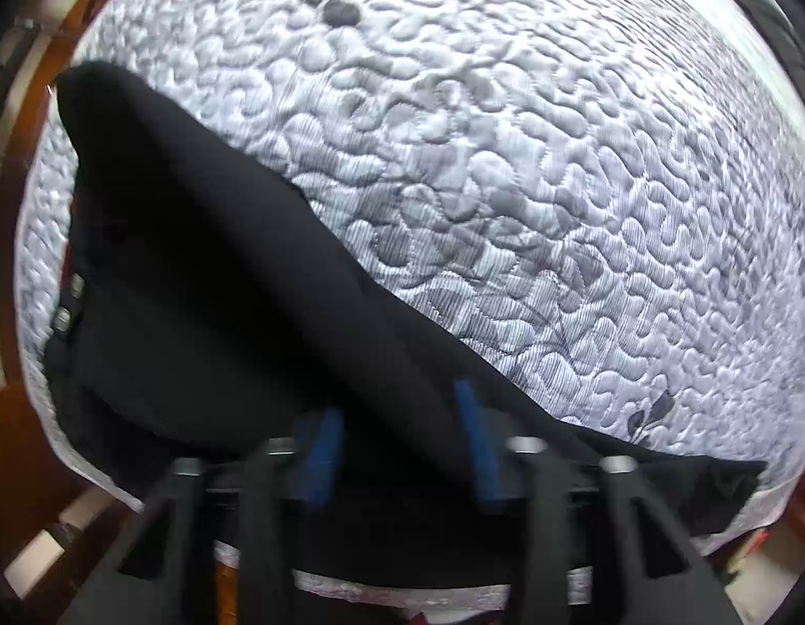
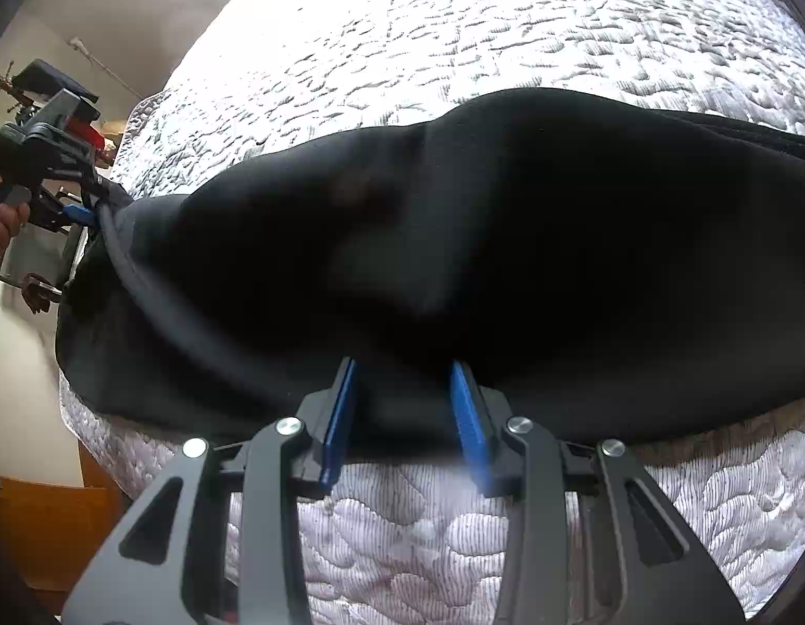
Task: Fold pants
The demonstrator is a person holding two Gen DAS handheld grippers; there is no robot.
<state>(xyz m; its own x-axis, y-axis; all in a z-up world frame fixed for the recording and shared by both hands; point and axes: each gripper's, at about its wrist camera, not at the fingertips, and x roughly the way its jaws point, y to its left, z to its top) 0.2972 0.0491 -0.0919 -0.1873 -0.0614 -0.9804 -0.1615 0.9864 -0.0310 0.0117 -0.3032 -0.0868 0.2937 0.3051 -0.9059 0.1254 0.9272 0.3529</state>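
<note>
Quilted white bed (image 1: pixel 506 182) carried black pants (image 2: pixel 454 239), spread 9 to 3 o'clock | right gripper (image 2: pixel 405 364) clamped near hem | left gripper (image 1: pixel 397 406) narrow, cloth between jaws (grip unclear) | step: lifting edge for 1st fold | next: carry toward 12 o'clock together.

Black pants (image 2: pixel 506 239) lie across the white quilted bed (image 1: pixel 506 156).

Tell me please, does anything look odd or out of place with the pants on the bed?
Nothing looks damaged or spilled. The black pants lie bunched and uneven across the quilted bed cover, not yet flat. The right gripper and left gripper each have black cloth between the fingers. A hand holds the left gripper.
</note>
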